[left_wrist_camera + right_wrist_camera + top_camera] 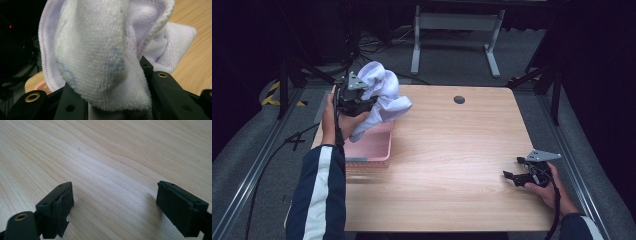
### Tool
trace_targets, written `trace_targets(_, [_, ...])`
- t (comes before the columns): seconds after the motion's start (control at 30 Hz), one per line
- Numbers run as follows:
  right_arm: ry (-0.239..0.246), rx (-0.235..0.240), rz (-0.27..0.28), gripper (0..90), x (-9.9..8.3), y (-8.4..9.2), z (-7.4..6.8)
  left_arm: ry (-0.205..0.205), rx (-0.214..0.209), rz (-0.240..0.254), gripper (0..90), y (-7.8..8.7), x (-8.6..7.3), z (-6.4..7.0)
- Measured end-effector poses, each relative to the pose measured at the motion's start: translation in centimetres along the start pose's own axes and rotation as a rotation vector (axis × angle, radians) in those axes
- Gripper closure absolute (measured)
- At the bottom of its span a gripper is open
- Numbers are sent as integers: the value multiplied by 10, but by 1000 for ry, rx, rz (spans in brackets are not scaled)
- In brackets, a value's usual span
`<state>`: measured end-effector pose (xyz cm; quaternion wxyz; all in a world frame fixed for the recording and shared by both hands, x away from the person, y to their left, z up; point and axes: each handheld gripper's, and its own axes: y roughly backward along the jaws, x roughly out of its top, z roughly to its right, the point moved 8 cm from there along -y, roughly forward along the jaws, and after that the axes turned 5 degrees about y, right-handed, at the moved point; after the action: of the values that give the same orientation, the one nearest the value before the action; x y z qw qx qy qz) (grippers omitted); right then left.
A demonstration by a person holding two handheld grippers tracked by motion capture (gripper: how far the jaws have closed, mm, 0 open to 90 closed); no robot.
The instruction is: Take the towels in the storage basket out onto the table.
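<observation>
So we've got the right gripper [518, 176] parked low at the near right of the table [452, 150], jaws spread wide with only bare wood between them. Nothing happening on that side.

Farther off on the left, the left gripper [353, 97] is pinching a bunched white towel [382, 95], and in the left gripper view the terry cloth [100, 55] is wadded right between the jaws. The towel hangs in the air over the pink basket [372, 147], lowest corner dangling just above the basket's far end.

We'd call this the lift-out step: cloth gripped and clear of the basket. Next we'd carry it sideways over open table, lower it, and maybe bring the right gripper in to grab a corner.
</observation>
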<state>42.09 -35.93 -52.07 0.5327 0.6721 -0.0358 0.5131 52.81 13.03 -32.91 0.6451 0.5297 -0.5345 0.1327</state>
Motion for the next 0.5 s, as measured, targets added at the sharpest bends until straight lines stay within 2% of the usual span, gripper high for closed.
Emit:
trace_targets(0.17, [0, 0, -1, 148, 0, 0, 0, -21, -55, 23, 635, -8, 21, 27])
trace_targets(0.3, [1, 0, -1, 148, 0, 0, 0, -72, -94, 34, 635, -14, 39, 55])
trace_targets(0.33, [1, 0, -1, 148, 0, 0, 0, -64, -108, 42, 635, -15, 43, 62])
trace_targets(0.5, [1, -1, 3, 148, 0, 0, 0, -102, -180, 36, 634, -30, 52, 98])
